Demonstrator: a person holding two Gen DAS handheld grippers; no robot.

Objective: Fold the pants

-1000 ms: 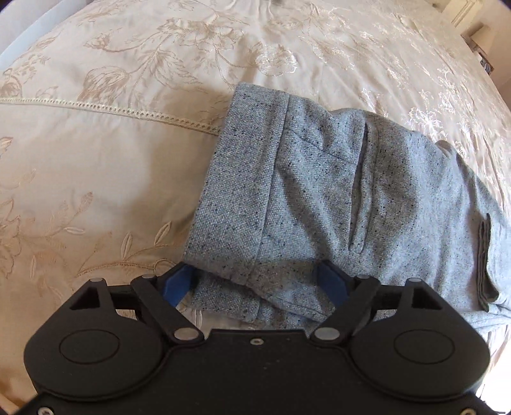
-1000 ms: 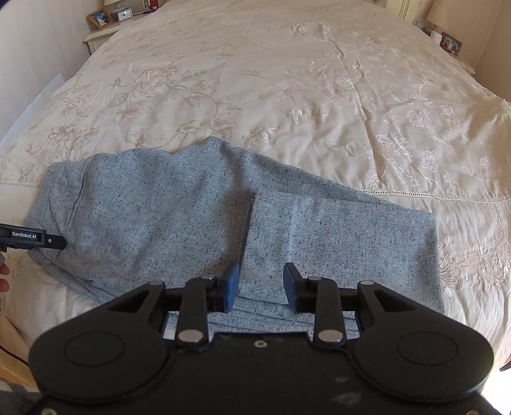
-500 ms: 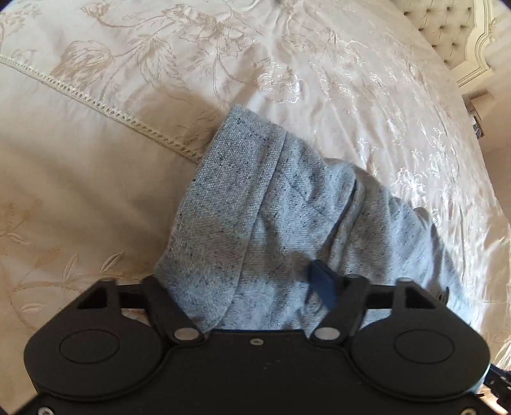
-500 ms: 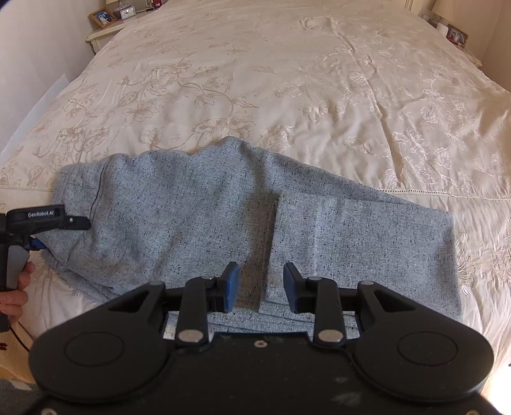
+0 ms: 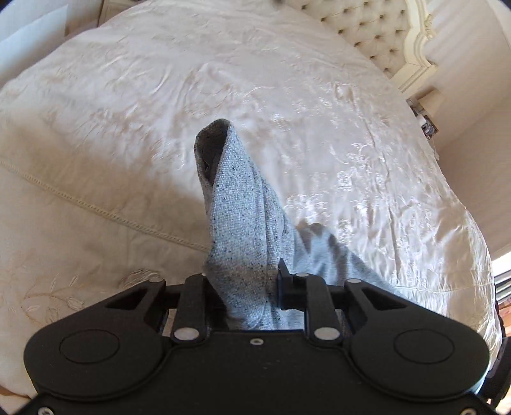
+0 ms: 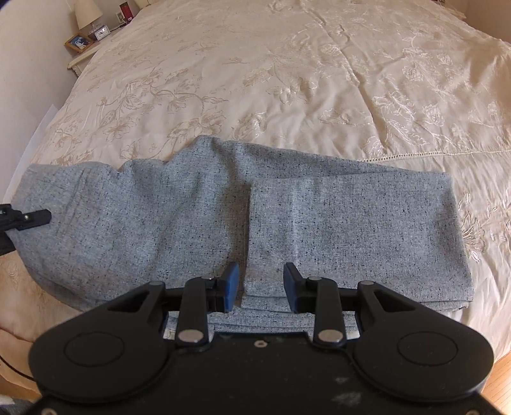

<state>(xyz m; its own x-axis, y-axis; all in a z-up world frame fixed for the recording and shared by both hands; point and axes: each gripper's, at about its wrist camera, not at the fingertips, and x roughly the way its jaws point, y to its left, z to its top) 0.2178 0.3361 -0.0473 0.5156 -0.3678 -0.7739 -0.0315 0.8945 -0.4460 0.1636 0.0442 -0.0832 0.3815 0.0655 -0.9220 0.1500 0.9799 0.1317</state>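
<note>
Grey speckled pants [image 6: 204, 217] lie across the cream bedspread [image 6: 287, 79], with the leg ends folded back over the middle at the right [image 6: 351, 230]. My left gripper [image 5: 246, 284] is shut on the waist end of the pants [image 5: 242, 204] and holds it bunched and lifted above the bed. It also shows at the left edge of the right wrist view [image 6: 28, 218]. My right gripper [image 6: 260, 284] is open, just above the near edge of the folded leg layer, holding nothing.
A tufted headboard [image 5: 367, 28] and nightstand [image 5: 424, 118] stand at the far right in the left wrist view. Another nightstand with a lamp [image 6: 86, 16] and a picture frame [image 6: 78, 41] stands at the top left in the right wrist view.
My left gripper has closed on the waist end and lifted it off the bed, bunching it. My right gripper has stayed open over the folded leg end, shifting slightly.
</note>
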